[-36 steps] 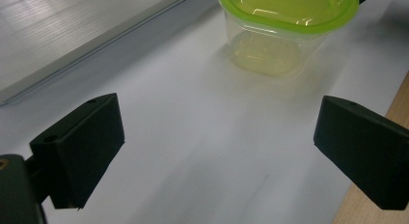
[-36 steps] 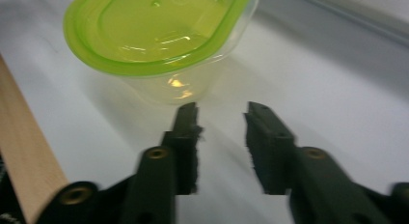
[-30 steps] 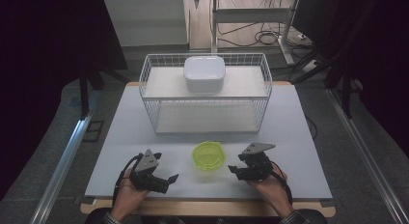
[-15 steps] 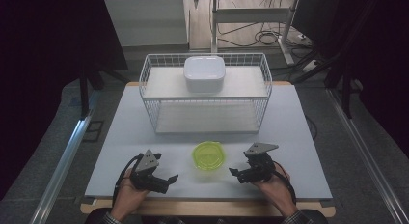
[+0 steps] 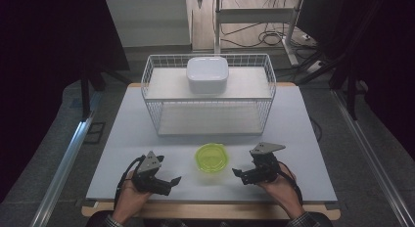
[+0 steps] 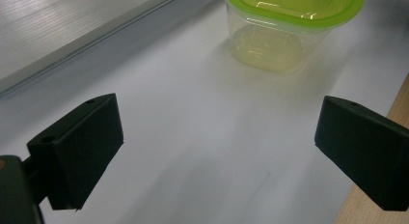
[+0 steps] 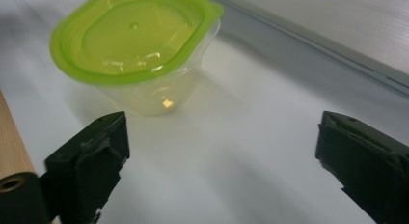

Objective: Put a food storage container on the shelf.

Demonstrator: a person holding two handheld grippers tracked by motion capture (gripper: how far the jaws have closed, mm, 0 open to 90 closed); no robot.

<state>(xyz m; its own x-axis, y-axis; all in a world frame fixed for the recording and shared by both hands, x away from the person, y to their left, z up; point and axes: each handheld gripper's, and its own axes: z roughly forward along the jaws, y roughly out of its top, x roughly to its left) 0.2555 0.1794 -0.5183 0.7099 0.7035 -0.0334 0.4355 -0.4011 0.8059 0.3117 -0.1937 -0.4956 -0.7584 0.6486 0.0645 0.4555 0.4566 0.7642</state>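
One green-lidded tub (image 5: 212, 157) on bench (image 5: 313, 139), btwn both grippers, clear of all fingers. Left gripper (image 5: 169, 183) fingers spread, empty; right gripper (image 5: 240, 174) fingers just opened wide, empty. One wire basket (image 5: 208, 97), one white box (image 5: 207, 74).

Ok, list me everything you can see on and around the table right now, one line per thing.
Container with lid: one, clear with green lid, near table edge, between the tongs.
Wire basket: one, white, far side of table.
Box: one, white, on the basket's upper shelf.
Table: one, white top.
Left tongs: black, open, nothing between them.
Right tongs: black, just opened wide, nothing between them.
Hands: two, at the near edge.
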